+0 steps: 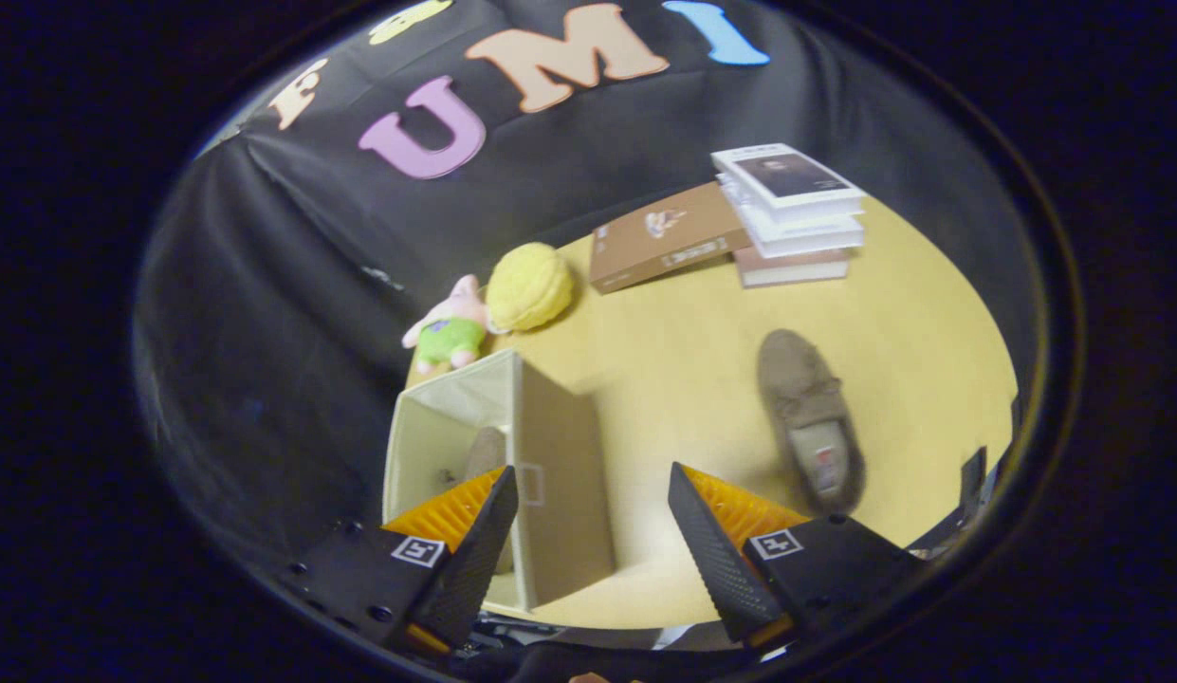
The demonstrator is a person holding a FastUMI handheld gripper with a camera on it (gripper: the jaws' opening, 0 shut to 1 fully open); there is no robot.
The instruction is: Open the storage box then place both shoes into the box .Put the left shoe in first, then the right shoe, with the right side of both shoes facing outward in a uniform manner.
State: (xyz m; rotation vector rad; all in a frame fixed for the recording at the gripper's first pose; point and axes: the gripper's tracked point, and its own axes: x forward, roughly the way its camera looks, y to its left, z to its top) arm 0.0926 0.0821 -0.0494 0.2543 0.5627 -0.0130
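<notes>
My jaws (593,512) stand wide apart and hold nothing, hanging above the desk (683,360) with the near wall of the storage box (560,474) showing in the gap between them. The box is open at the top. Inside it, just beyond my left finger, I can make out a brown shape that I take to be one shoe (485,453) already stowed (my finger covers part of it, so I cannot tell which way it faces). The other shoe (811,417) lies on the desk to the right of the box, well apart from it, just ahead of my right finger, its opening toward me and its toe pointing away.

So I judge the step in hand is fetching that second shoe. To do it well I would swing right and come down over its middle, with one finger on each side wall near the opening, where the upper looks firm enough to pinch. I would close only once both fingers bracket it squarely; a soft slipper like this may twist if caught at the toe. I would carry it level, so its right side ends up facing outward like its partner.

The plush toys (493,308) and books (740,228) at the far edge are out of the way.
</notes>
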